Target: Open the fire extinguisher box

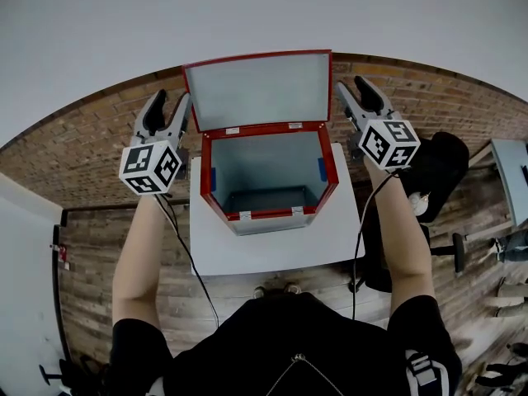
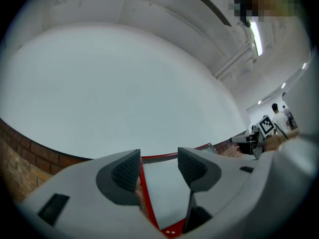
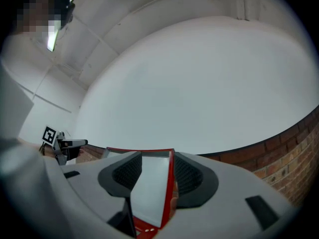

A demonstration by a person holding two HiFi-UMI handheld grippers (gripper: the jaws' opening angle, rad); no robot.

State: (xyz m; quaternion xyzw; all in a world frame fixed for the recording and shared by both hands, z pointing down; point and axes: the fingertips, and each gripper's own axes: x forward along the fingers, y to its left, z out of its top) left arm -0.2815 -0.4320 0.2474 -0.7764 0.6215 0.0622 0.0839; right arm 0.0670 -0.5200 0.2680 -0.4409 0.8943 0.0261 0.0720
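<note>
The red fire extinguisher box [image 1: 268,214] stands on a white table [image 1: 272,254] with its grey inside bare. Its lid [image 1: 260,89] is raised and leans back toward the white wall. My left gripper [image 1: 172,99] is at the lid's left edge and my right gripper [image 1: 351,85] at its right edge. In the left gripper view the jaws [image 2: 159,163] stand wide apart, and the lid's red rim [image 2: 144,193] shows in the gap near the left pad. In the right gripper view the gripper [image 3: 157,166] is equally wide, with the lid's rim [image 3: 169,188] near the right pad. Neither pair visibly clamps it.
A white wall rises directly behind the box. The floor around the table is brick [image 1: 74,155]. A black chair [image 1: 437,172] stands to the right of the table, and a cable [image 1: 186,254] hangs from each gripper along the table's sides.
</note>
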